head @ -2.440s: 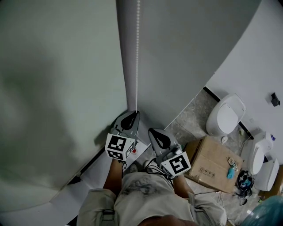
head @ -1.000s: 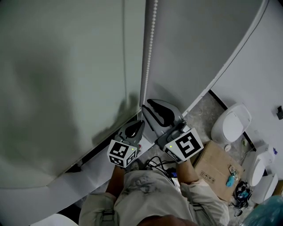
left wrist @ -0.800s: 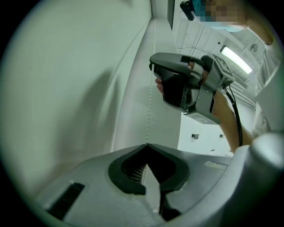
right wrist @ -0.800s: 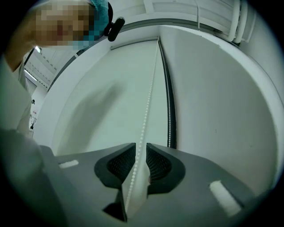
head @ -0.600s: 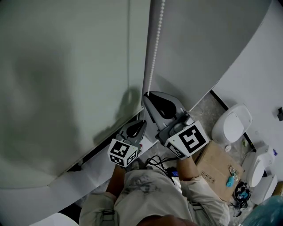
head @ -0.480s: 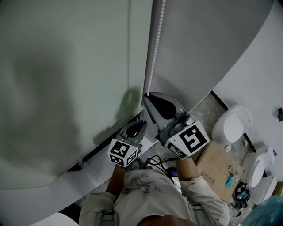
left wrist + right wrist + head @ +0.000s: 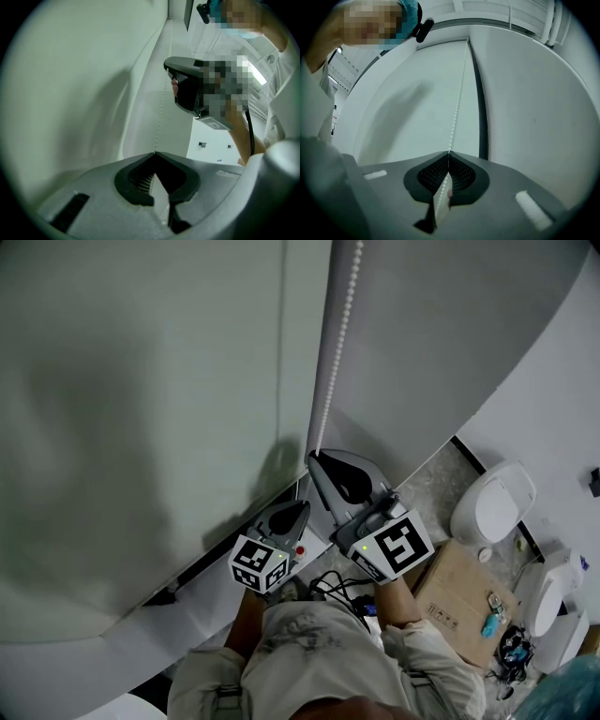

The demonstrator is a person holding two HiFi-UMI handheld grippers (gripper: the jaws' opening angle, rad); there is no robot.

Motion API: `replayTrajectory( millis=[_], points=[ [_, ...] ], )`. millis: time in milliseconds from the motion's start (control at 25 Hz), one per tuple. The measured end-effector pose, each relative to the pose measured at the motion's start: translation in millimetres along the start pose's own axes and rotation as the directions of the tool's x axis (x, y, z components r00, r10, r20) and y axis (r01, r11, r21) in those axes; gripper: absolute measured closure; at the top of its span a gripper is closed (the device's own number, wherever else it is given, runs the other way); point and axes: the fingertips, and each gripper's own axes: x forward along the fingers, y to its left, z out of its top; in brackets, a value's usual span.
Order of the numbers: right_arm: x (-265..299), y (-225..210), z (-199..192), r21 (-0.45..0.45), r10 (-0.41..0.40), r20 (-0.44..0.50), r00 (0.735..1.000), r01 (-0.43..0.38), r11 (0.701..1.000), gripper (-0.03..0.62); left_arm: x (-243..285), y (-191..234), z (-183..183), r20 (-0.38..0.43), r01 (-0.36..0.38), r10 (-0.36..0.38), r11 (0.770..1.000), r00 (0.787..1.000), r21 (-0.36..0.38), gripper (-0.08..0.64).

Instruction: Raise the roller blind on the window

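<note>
The pale roller blind [image 7: 141, 427] fills the left of the head view. Its white bead chain [image 7: 339, 343] hangs straight down beside it. My right gripper [image 7: 317, 456] is shut on the chain at its tips; in the right gripper view the chain [image 7: 457, 103] runs up from the closed right gripper [image 7: 448, 152]. My left gripper [image 7: 302, 505] sits lower and to the left, tips together. In the left gripper view the chain [image 7: 160, 112] drops from the right gripper [image 7: 168, 71] into the closed left gripper [image 7: 154, 153].
A white sill [image 7: 216, 601] runs below the blind. Down on the tiled floor at the right stand a toilet [image 7: 494, 502], a cardboard box [image 7: 459, 592] and another white fixture [image 7: 548, 601]. Cables [image 7: 337, 589] hang at the person's waist.
The right gripper rose past the left one and closed on the chain higher up, then came down slightly. The left gripper stayed low on the chain.
</note>
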Motion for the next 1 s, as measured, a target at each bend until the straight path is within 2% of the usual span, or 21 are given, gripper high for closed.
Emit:
replayTrajectory(
  millis=[1000],
  points=[
    [-14,27,-90,0.079,0.02,-0.137,0.99,-0.009,0.997,0.581,-8,18,-94,-0.134,0.002,-0.014,0.996,0.991,-0.088,0.552]
  ],
)
